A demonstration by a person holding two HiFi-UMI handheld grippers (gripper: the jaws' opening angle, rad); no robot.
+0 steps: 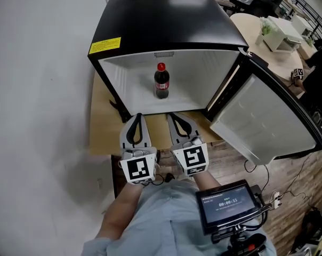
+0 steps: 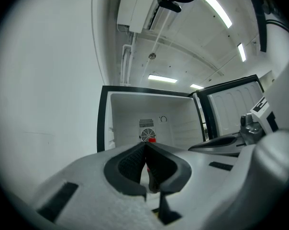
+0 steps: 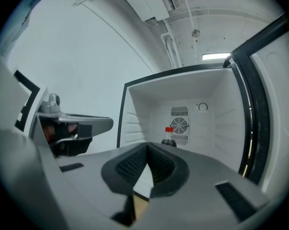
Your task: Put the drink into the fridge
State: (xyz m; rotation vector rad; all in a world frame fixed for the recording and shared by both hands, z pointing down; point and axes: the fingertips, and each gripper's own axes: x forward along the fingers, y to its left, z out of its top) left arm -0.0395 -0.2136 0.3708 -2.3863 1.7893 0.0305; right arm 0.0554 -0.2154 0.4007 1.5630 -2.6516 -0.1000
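Office, shown by desks (image 1: 252,33) and strip lights (image 2: 162,78)

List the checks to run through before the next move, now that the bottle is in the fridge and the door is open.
1. Bottle upright inside the fridge: ok.
2. Left gripper shut and holding nothing: ok.
3. Right gripper shut and holding nothing: ok.
4. Both grippers outside the fridge opening, apart from the bottle: ok.
5. Door closed: not ok, it stands open at the right.
6. Door's swing path free: cannot tell, since both grippers hover in front of the opening.
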